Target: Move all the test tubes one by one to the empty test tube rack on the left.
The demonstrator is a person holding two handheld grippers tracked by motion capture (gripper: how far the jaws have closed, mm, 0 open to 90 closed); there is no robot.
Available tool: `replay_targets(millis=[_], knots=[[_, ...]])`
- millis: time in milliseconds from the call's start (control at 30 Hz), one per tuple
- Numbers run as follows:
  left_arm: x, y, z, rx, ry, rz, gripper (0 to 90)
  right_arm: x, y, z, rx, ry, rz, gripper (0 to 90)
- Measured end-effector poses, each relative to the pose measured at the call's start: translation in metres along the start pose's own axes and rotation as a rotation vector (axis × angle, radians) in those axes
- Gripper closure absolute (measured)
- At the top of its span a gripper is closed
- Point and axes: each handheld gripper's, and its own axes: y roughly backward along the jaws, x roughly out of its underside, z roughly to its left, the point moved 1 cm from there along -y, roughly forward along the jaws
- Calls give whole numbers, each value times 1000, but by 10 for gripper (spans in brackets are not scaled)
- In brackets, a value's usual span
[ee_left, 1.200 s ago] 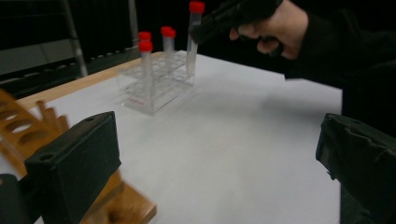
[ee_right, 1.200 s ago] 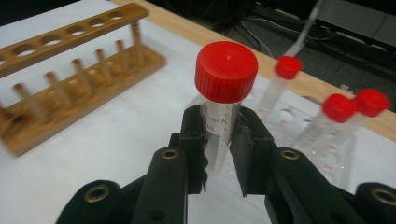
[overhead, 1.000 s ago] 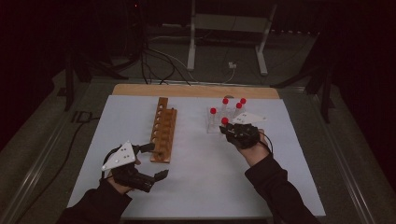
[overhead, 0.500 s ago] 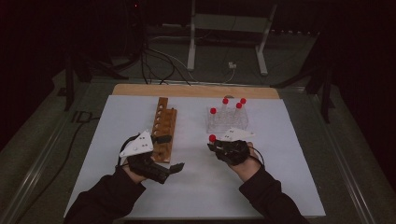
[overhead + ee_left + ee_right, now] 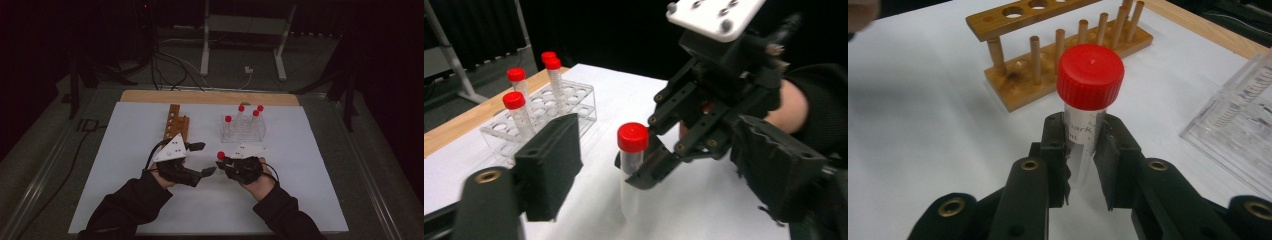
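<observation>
My right gripper [image 5: 225, 163] is shut on a clear tube with a red cap [image 5: 220, 155] and holds it upright above the white table. In the right gripper view the two jaws [image 5: 1083, 150] pinch the tube [image 5: 1083, 135] just under its cap. My left gripper [image 5: 204, 159] faces it from the left. Its jaws have just been closing and still stand apart. In the left gripper view the tube [image 5: 632, 150] stands between the left gripper's pads [image 5: 549, 165] without touching them, with the right gripper [image 5: 649, 170] clamped on it.
A clear plastic rack [image 5: 243, 131] with several red-capped tubes stands at the back right. A wooden rack [image 5: 176, 125] with holes and pegs lies just behind the left gripper. The white table sheet [image 5: 310, 165] has a wooden strip along its far edge.
The right gripper has brought the tube from the clear rack down to the middle front. The left gripper has moved right towards it, and its jaws are narrower.
</observation>
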Motion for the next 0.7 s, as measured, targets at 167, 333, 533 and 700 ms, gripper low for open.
replay_targets(millis=[167,333,533,700], knots=[[1,-13,1,-9,-14,14,329,1,-1,2,-7,4,2,750],[2,-23,4,-20,-17,30,448,1,0,3,-12,4,0,750],[5,-32,8,-21,-12,40,539,0,1,4,-14,7,-4,751],[7,-37,10,-22,-15,53,595,0,2,4,-17,7,-7,751]])
